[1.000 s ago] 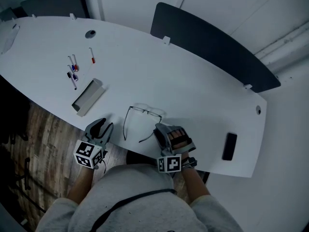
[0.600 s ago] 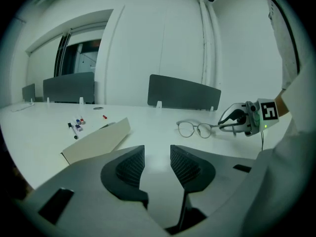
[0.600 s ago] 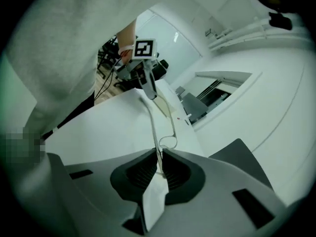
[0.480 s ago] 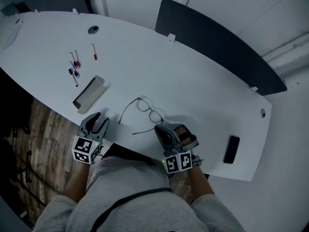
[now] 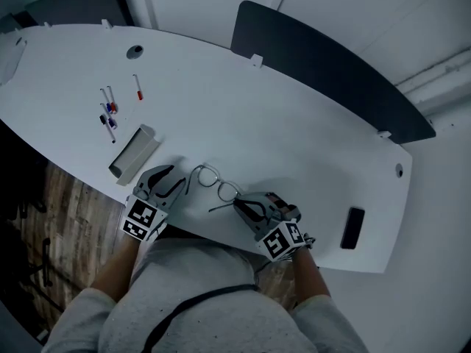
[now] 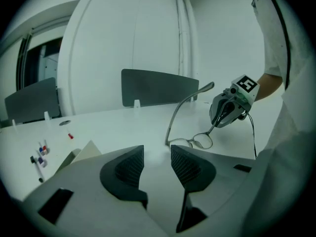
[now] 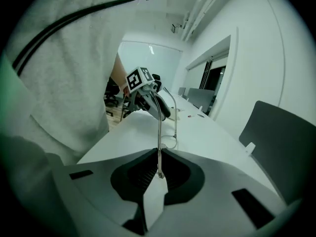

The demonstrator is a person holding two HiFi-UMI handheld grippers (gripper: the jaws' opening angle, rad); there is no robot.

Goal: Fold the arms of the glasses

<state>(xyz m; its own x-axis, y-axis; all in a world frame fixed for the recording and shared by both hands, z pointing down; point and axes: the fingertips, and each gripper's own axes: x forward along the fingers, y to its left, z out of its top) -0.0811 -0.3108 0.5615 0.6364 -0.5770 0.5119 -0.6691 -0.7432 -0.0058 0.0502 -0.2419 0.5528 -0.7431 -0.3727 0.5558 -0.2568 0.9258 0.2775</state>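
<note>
The left claw (image 5: pixel 171 184) hovers low over the white counter (image 5: pixel 294 116). Its jaws are spread, have just been opening wider, and hold nothing. Just to its right are the thin wire-framed glasses (image 5: pixel 218 183), front down at the counter, with one arm raised free beside this claw. The right claw (image 5: pixel 243 206) has just been closing and pinches the tip of the other arm, the frame ahead of it.
</note>
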